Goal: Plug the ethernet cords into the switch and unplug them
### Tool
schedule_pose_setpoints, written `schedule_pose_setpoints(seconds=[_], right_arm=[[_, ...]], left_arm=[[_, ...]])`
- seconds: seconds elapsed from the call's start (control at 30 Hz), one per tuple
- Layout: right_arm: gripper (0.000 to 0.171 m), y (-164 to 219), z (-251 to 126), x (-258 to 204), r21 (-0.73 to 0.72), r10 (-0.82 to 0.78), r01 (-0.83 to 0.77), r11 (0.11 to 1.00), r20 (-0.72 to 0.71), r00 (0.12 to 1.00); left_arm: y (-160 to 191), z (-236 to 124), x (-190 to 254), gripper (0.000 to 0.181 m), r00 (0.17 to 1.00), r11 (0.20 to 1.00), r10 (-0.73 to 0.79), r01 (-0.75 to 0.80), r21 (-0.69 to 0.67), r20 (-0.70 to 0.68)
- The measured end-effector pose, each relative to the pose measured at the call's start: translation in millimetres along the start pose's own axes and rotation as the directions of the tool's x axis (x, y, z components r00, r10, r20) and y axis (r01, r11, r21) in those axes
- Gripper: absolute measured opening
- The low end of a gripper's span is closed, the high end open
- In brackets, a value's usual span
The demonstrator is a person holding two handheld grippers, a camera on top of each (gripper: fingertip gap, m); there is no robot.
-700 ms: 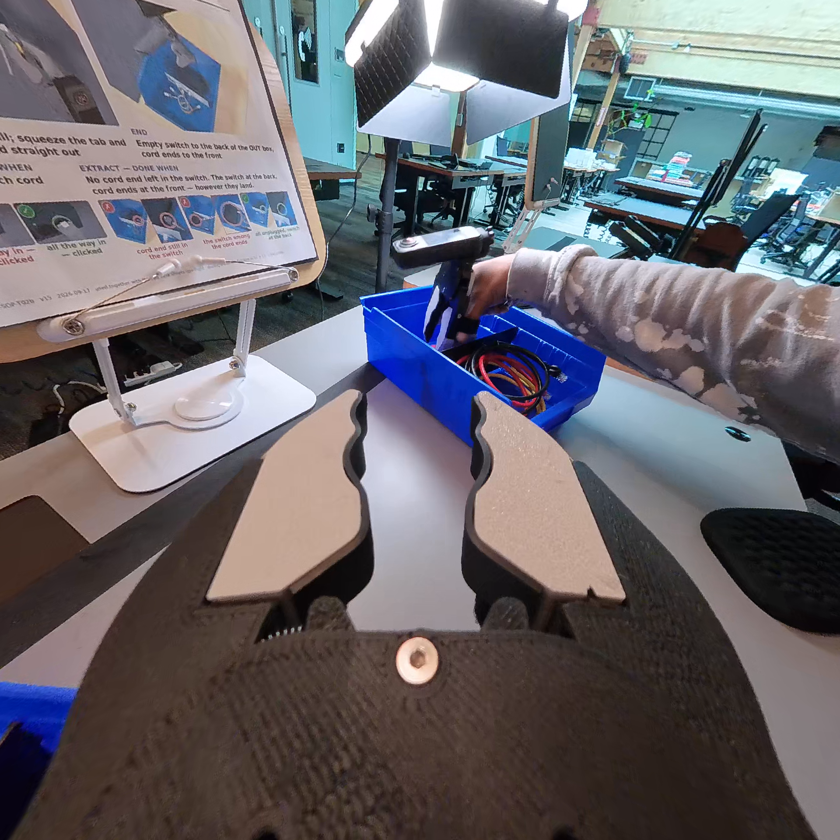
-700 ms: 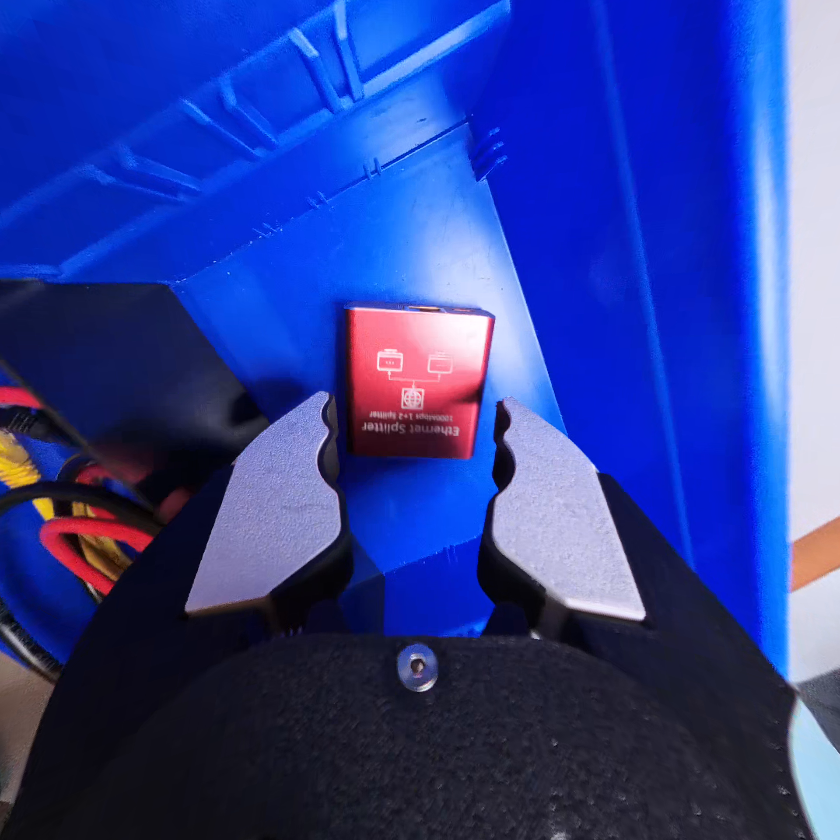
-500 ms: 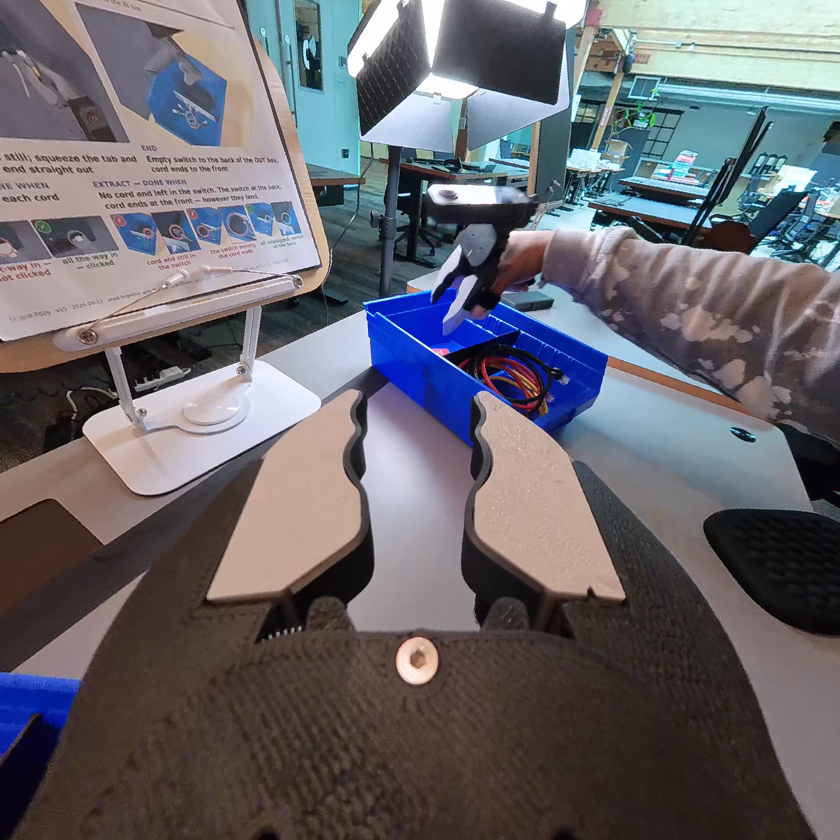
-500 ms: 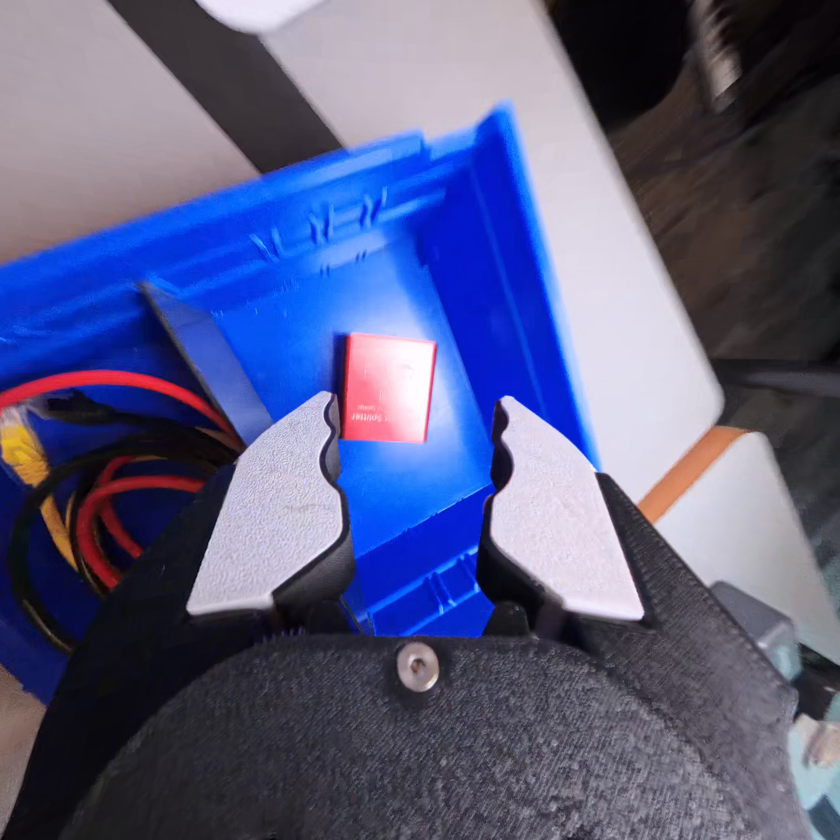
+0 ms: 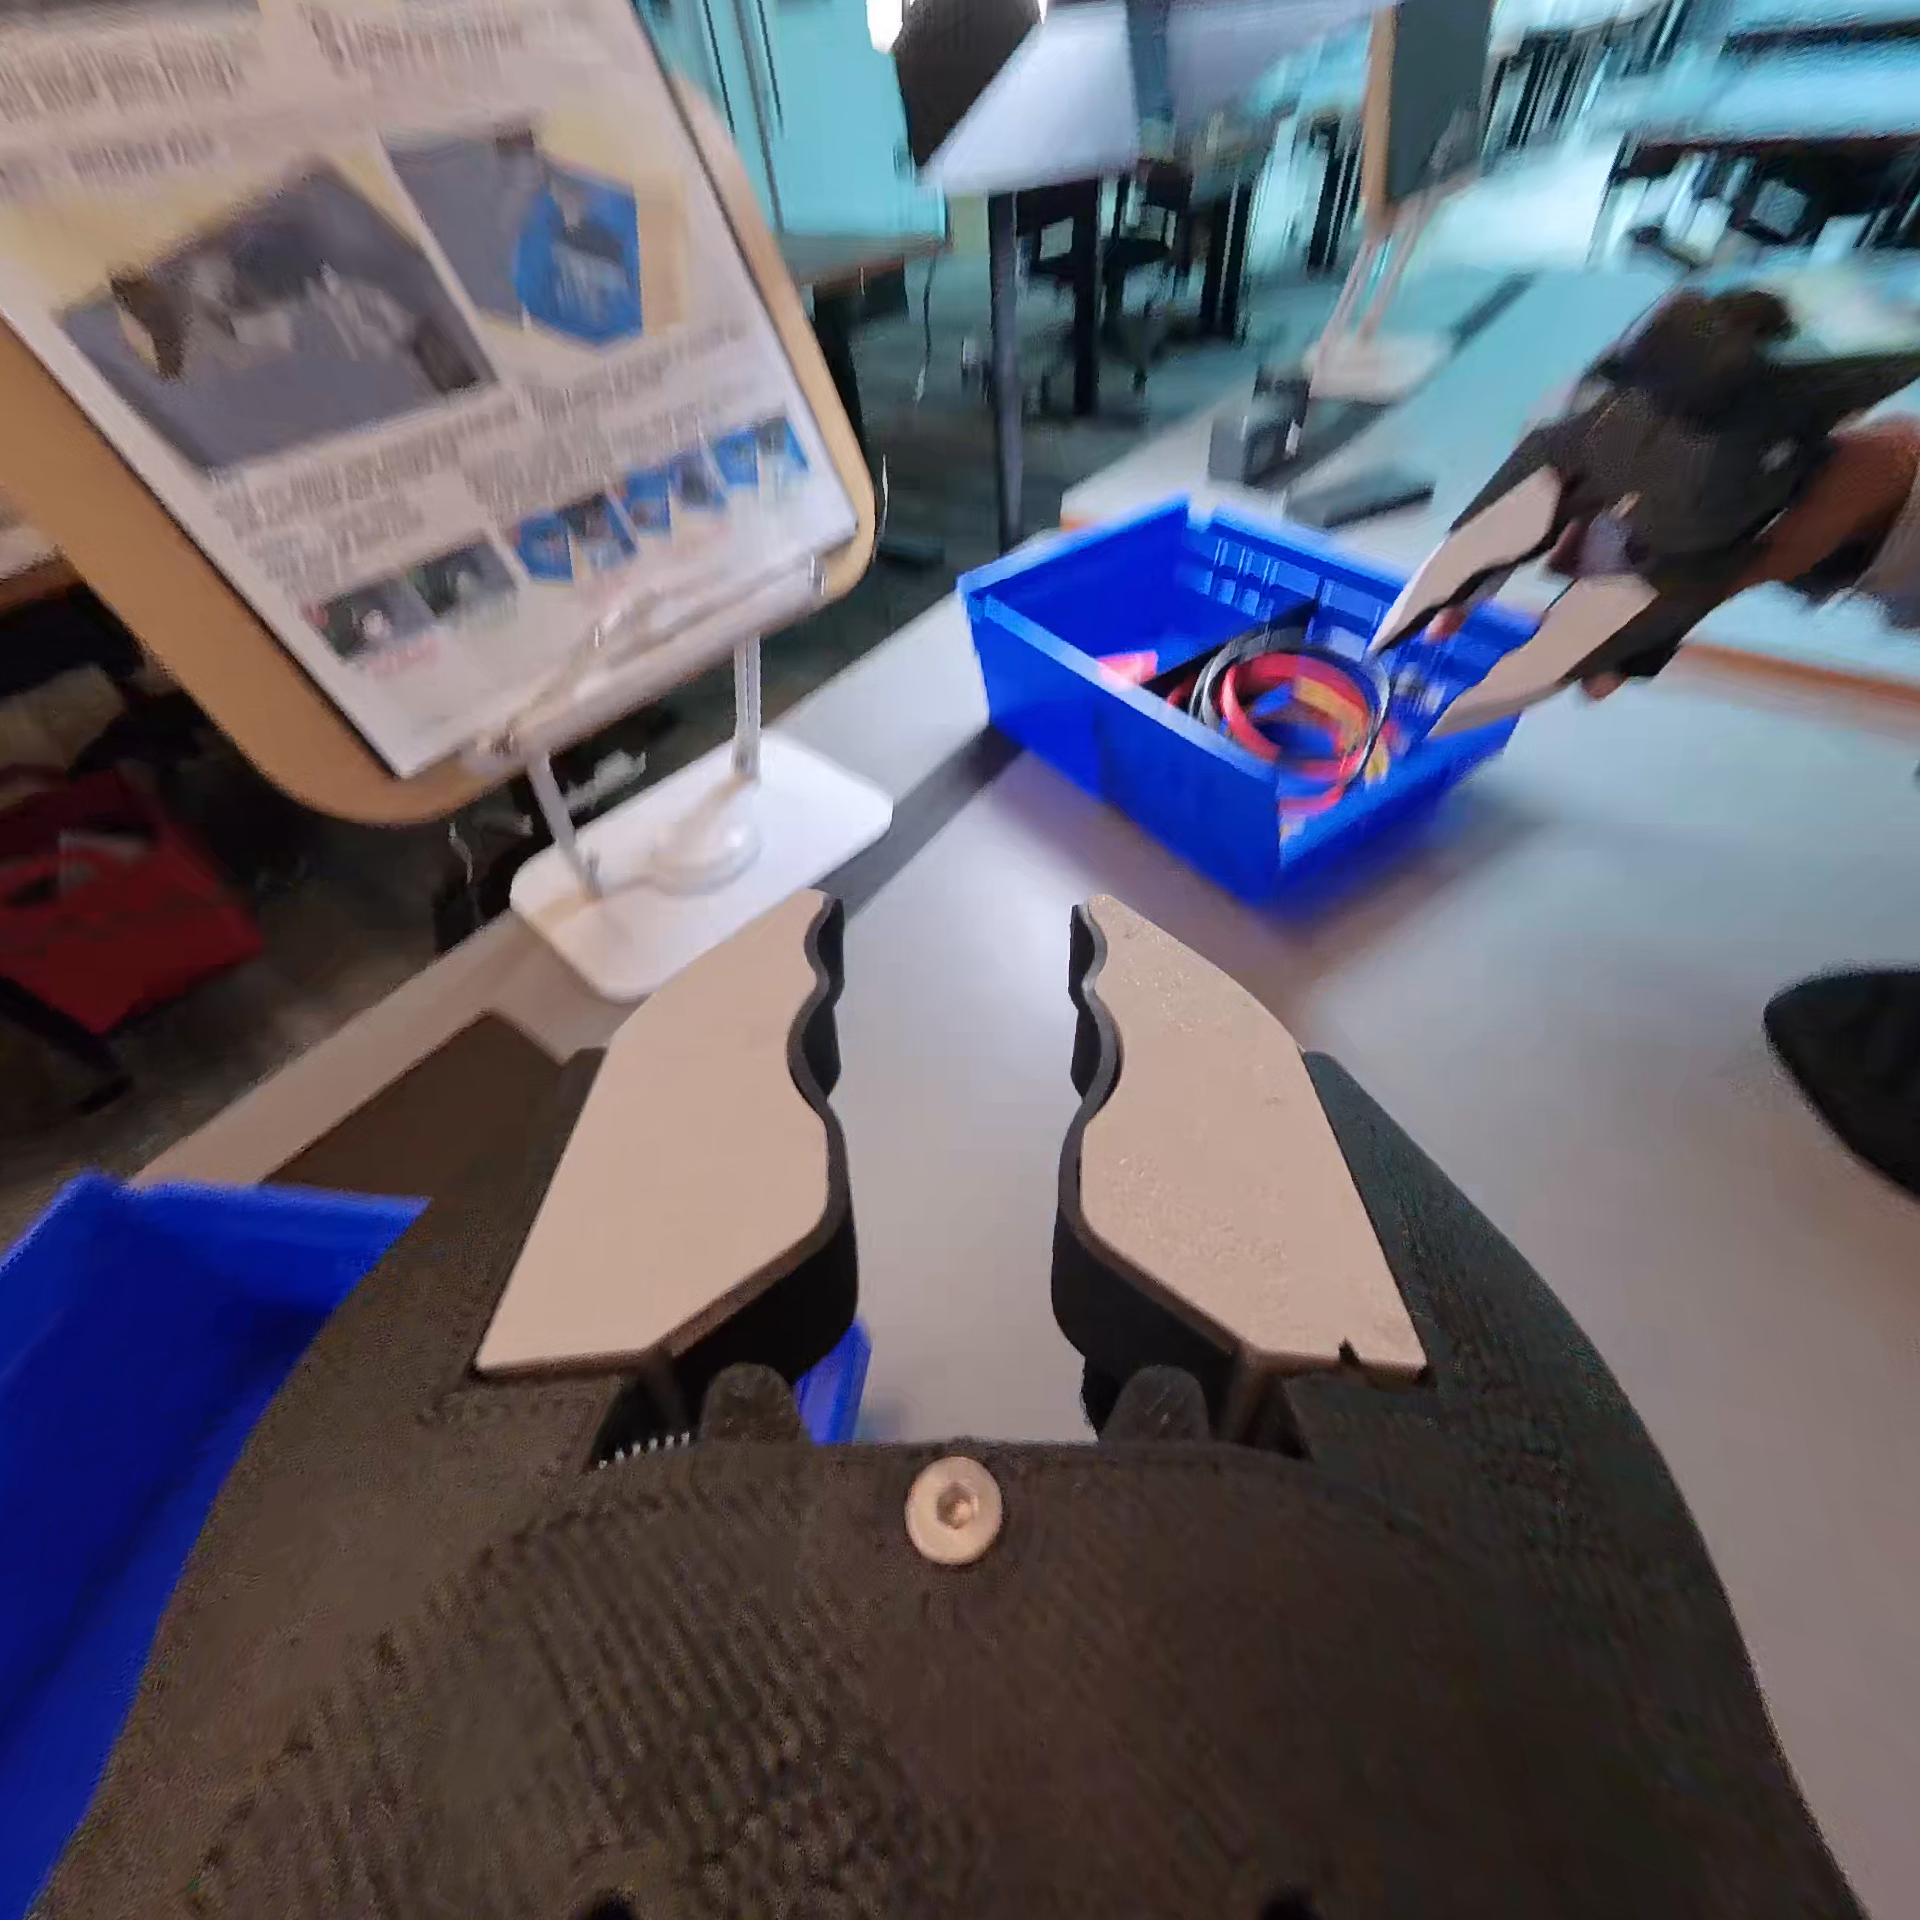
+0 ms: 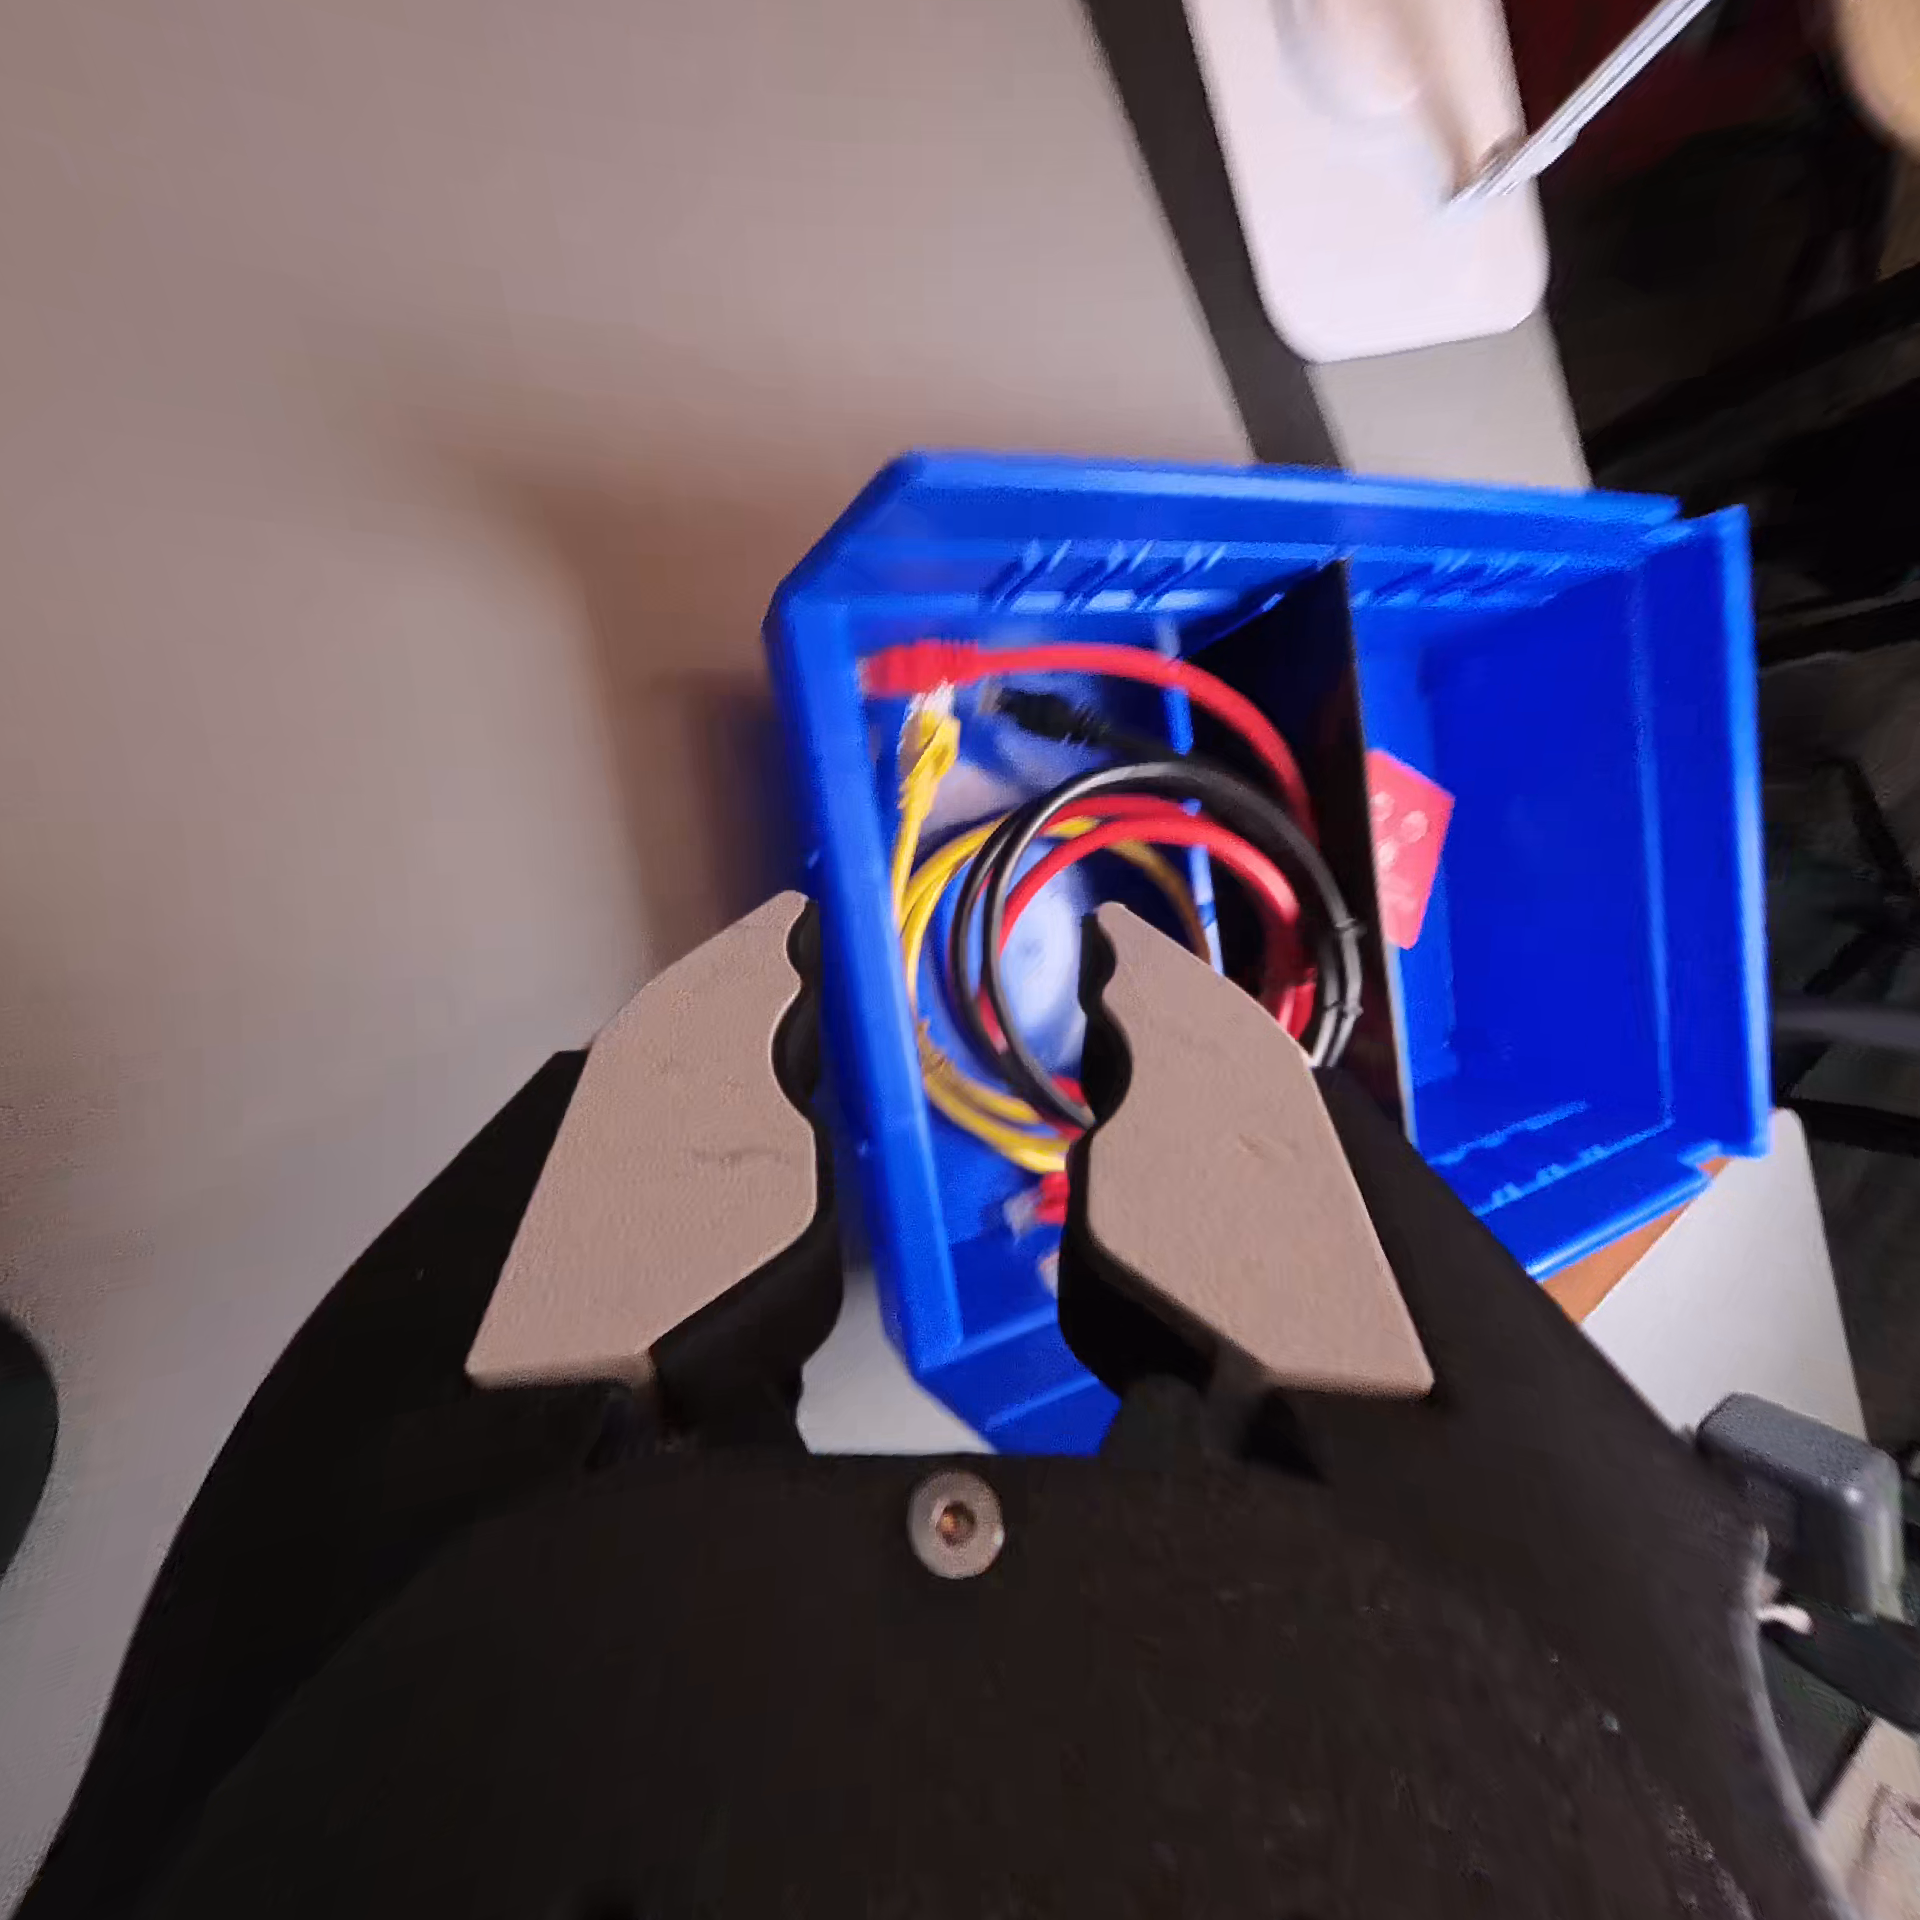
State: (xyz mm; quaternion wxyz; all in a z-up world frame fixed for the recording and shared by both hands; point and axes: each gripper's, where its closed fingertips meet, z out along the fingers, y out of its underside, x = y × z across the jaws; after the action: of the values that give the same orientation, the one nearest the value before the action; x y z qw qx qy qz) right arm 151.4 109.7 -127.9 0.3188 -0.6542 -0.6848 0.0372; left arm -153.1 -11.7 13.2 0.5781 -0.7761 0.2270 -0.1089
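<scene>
We see both grippers empty: left gripper fingers parted and level, right gripper spread, tilted downward.

Both the left gripper and the right gripper look alike: black textured body, two flat grey fingers with wavy inner edges, one silver screw at 6 o'clock.

Non-task clutter on the grey table

Instruction board on white stand base at left; near blue bin at lower-left corner — contents not visible; black mesh pad at right edge. Bkgd desks, studio light — blurred.
</scene>
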Motion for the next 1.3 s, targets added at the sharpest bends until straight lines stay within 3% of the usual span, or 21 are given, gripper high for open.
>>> schedule_pose_setpoints(seconds=[0.1,0.23,0.37,0.5,0.57,0.73,0.87,1.13,1.23,1.3], right_arm=[[0.052,32.6,7.9,-14.8,-0.129,-0.055,0.057,0.99,0.015,0.998],[0.054,49.1,23.8,-25.0,-0.205,-0.057,0.07,0.976,0.071,0.996],[0.052,56.5,47.8,-32.1,-0.299,-0.099,0.136,0.945,0.133,0.986],[0.033,50.8,69.2,-28.2,-0.336,-0.169,0.201,0.92,0.124,0.978],[0.027,47.0,74.6,-27.2,-0.325,-0.193,0.226,0.919,0.131,0.973],[0.027,35.9,73.2,-42.4,-0.245,-0.227,0.258,0.935,0.146,0.963],[0.027,21.3,62.9,-80.2,-0.182,-0.285,0.314,0.932,0.17,0.943],[0.03,-11.4,36.7,-156.4,-0.056,-0.417,0.424,0.904,0.102,0.903],[0.039,-37.5,-3.0,-175.9,0.139,-0.272,0.262,0.955,0.059,0.96],[0.04,-43.5,-38.5,-171.6,0.283,-0.099,0.087,0.955,0.029,0.995]], left_arm=[[54.6,-13.8,-19.4,0.046,0.997,0.959,0.063,-0.049,-0.28,0.04],[150.4,-33.2,-45.5,0.054,0.994,0.794,0.081,-0.023,-0.607,0.069],[221.0,-37.1,-53.2,0.06,0.995,0.643,0.084,-0.009,-0.766,0.058],[261.1,-24.9,-54.5,0.051,0.989,0.518,0.148,-0.061,-0.853,0.019],[266.2,-15.5,-61.2,0.03,0.972,0.486,0.235,-0.116,-0.866,0.002],[253.6,16.1,-41.8,0.028,0.953,0.511,0.298,-0.214,-0.832,-0.062],[240.5,43.7,-2.7,0.028,0.919,0.523,0.351,-0.353,-0.775,-0.182],[207.7,109.3,55.6,0.031,0.726,0.472,0.568,-0.673,-0.569,-0.388],[198.0,112.7,53.8,0.049,0.747,0.52,0.579,-0.647,-0.558,-0.326],[182.4,105.2,63.1,0.052,0.794,0.634,0.552,-0.598,-0.49,-0.255]])
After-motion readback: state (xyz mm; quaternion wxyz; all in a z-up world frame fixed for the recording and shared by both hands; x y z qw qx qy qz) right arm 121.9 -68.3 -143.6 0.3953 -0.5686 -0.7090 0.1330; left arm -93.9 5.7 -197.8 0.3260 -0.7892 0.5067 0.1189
